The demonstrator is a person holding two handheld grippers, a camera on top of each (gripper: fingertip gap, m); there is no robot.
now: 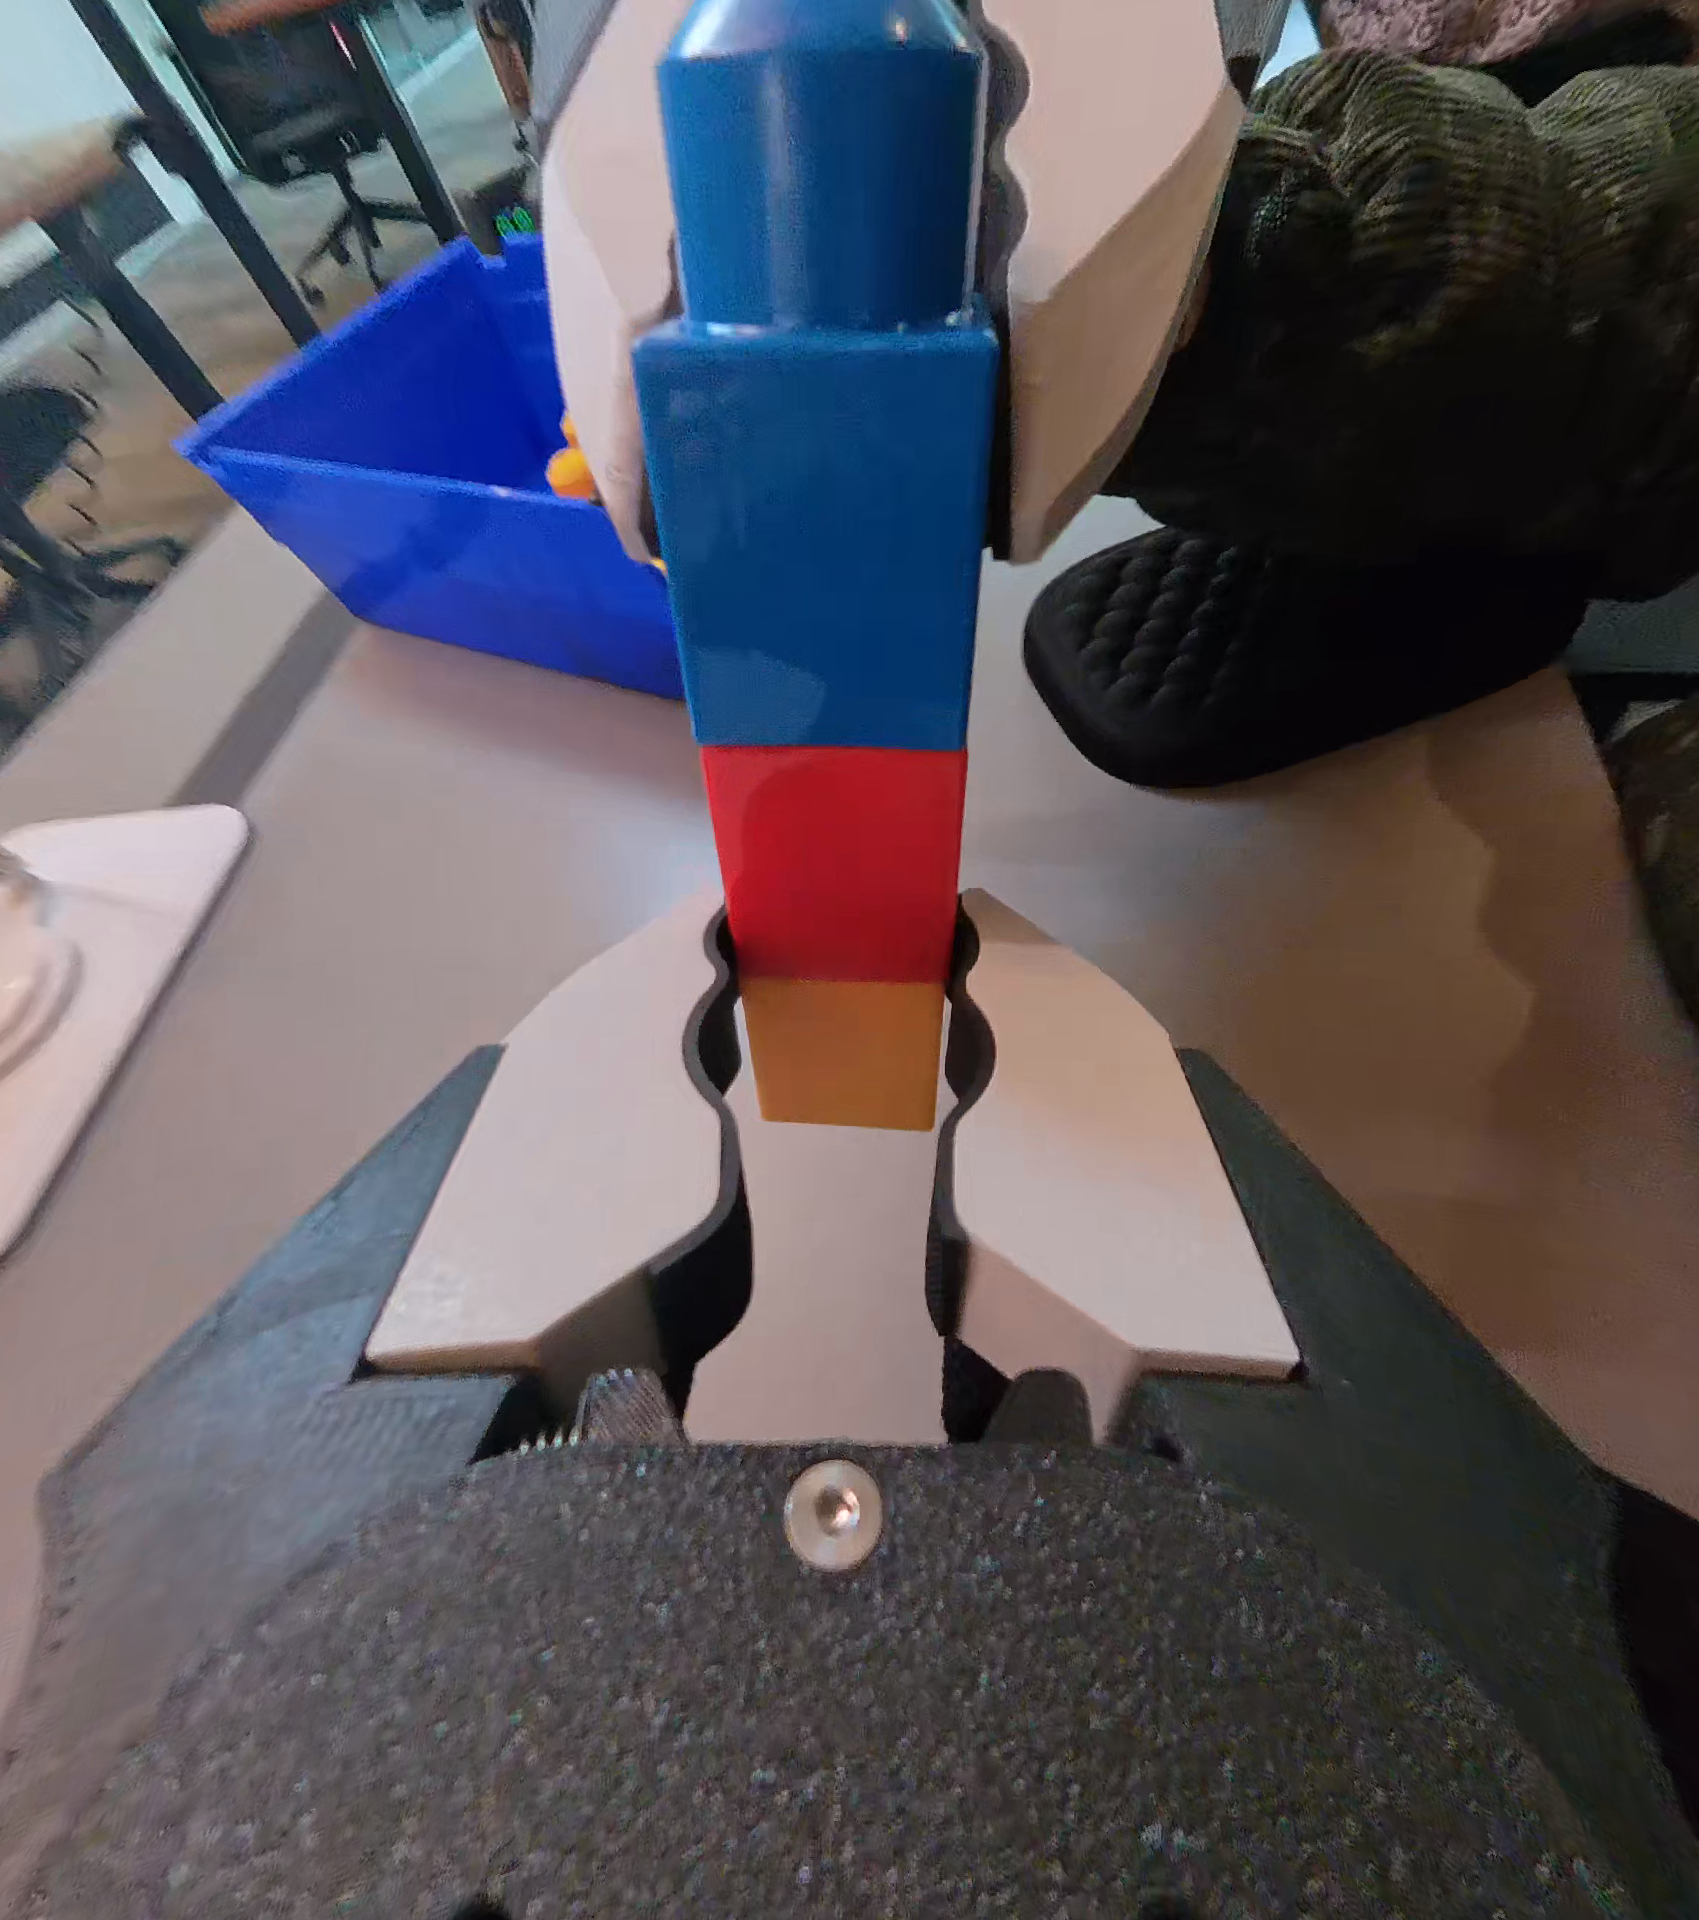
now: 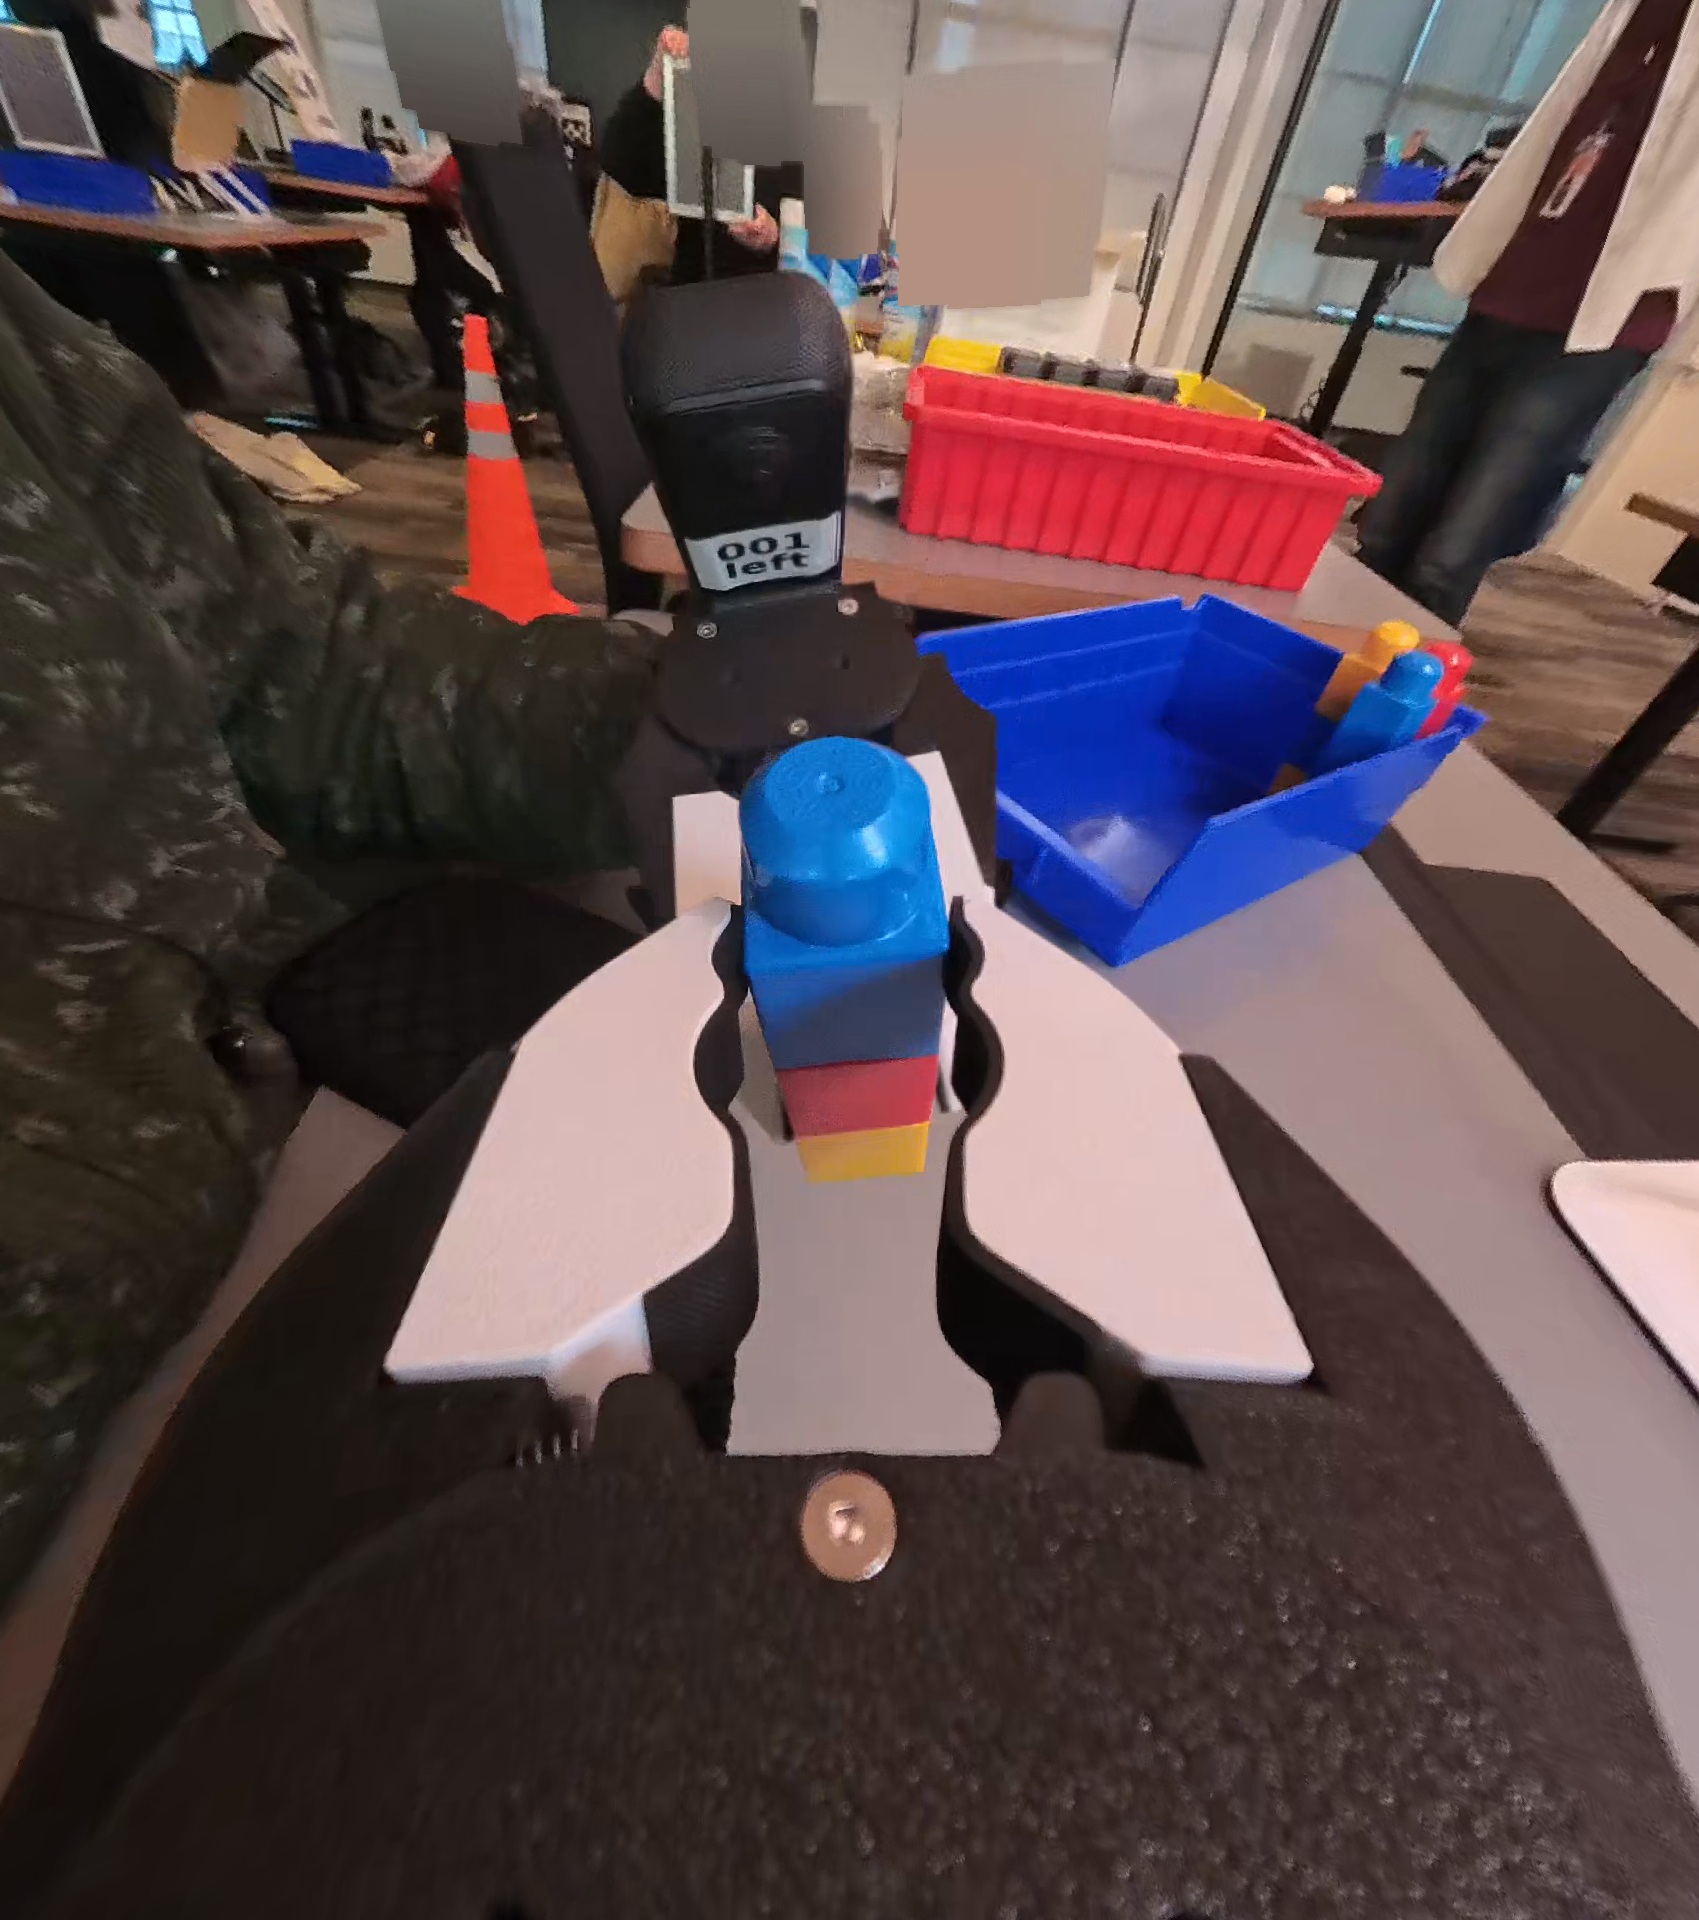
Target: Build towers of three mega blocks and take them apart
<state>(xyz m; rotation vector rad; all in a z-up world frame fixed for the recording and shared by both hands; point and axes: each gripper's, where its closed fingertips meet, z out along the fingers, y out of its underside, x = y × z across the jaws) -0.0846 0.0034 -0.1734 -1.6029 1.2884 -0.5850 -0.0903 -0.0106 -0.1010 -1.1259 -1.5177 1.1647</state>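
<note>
The left tool point(image 1: 843, 956) is pinched on the tower low down, its white fingers point(image 1: 606, 1091) pressing the sides where the red block point(image 1: 840, 862) meets the orange block point(image 1: 845, 1049) at the centre of the left wrist view. The tower stands upright on the grey bench point(image 1: 471, 831), orange at the bottom, red in the middle, blue block point(image 1: 824, 540) on top with its round stud reaching the top edge of the frame. The right tool point(image 2: 845, 987) comes in from the far side and grips the blue block; in the right wrist view its fingers point(image 2: 575, 1143) clamp that block's flanks at mid-frame, with the red and orange ones showing below. A blue bin point(image 2: 1209, 790) sits on the bench just beside the tower, at right of centre in that view, with a few more blocks point(image 2: 1385, 696) leaning in its far corner. A green camouflage sleeve point(image 2: 97, 727) fills the left side there. A white stand base point(image 1: 24, 1039) lies at the left edge of the left wrist view.
</note>
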